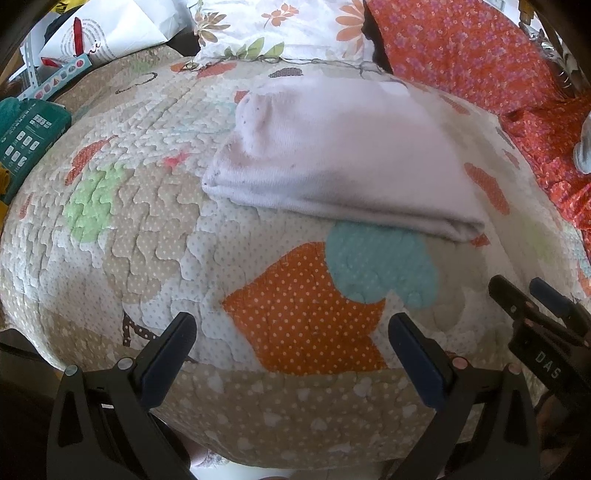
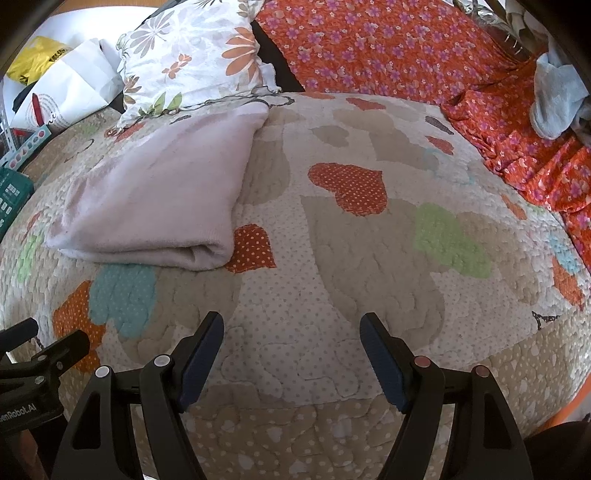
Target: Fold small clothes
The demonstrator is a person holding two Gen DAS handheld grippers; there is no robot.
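A folded white garment [image 1: 343,158] lies flat on the quilt [image 1: 155,236], a padded cover patterned with orange, green and blue hearts; the folded edge faces the cameras, and the cloth shows a few small dark specks near its left corner; in the right wrist view the same garment [image 2: 155,195] sits to the upper left, its near corner just beside an orange dotted heart patch [image 2: 253,247]. The left gripper [image 1: 291,343] hovers over the quilt short of the garment, its two dark fingers spread wide with nothing between them; the right gripper [image 2: 291,343] is likewise wide open and holds nothing, poised above bare quilt to the right of the garment; the tips of the right gripper also show at the right edge of the left view [image 1: 524,291]. Behind the garment a flowered pillow [image 1: 280,26] rests against the quilt's far edge; an orange flowered sheet [image 2: 406,51] covers the bed to the right; a pale blue cloth [image 2: 557,99] lies bunched on that sheet at the far right; a green box [image 1: 29,133] and a white paper bag [image 1: 110,33] sit off to the left.
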